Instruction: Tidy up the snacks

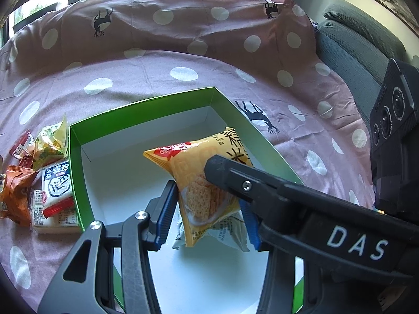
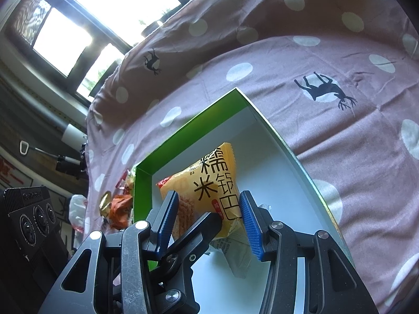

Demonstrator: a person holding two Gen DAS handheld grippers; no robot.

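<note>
Left wrist view: my left claw has its blue pads either side of the yellow rice-cracker packet, clamped on its lower half. My right claw straddles the same packet from the other side; its pads sit close on both flanks and seem to press, though contact on the right-hand pad is hard to confirm. One black finger of each claw crosses the other's view.

Packet hangs above the white floor of the green-walled box, over a pale wrapper already lying inside. I judge this to be the drop-in step.

More snacks wait outside the box's left wall on the spotted cloth: an orange packet, a white-and-blue one, a yellow-green one, a small red one.

Risks as I read them:
- Two claws on one puffed bag: any pull apart could tear the seal or burst it.
- Squeezing harder would likely crush the crackers.
- If one claw lets go first, the bag may swing and land on its edge or against the wall.
- Fingers are crowded; they could knock together on withdrawal.
- Box is light card; a nudge may slide it on the cloth.
</note>
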